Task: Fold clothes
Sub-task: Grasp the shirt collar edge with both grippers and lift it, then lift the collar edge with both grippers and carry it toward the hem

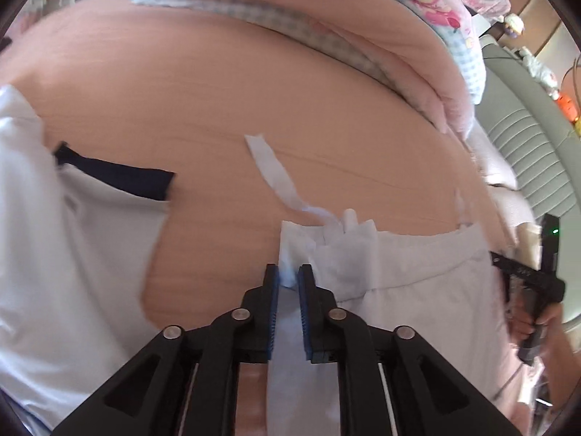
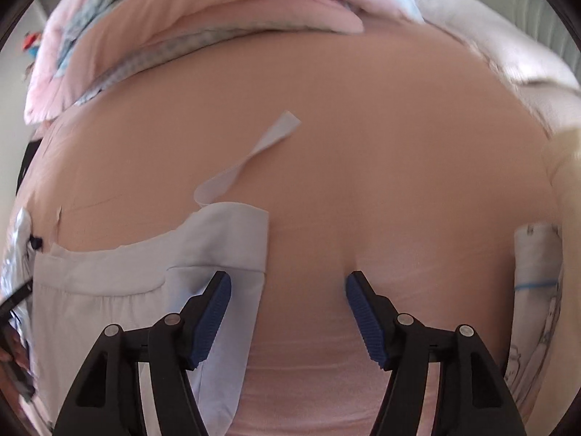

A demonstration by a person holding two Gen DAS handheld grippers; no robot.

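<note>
Garment (image 1: 399,283) edge sits between left tool (image 1: 288,278) pads, barely parted — right tool (image 2: 288,287) spread wide beside it.

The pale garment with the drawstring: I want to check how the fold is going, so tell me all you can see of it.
The pale garment is soft, white-blue cloth with a waistband and pocket seam. It lies flat on the peach bedsheet, its flat drawstring trailing out across the sheet. The left gripper has one corner of the waistband between its narrow jaws. The right gripper stands wide open over the opposite edge, gripping nothing.
</note>
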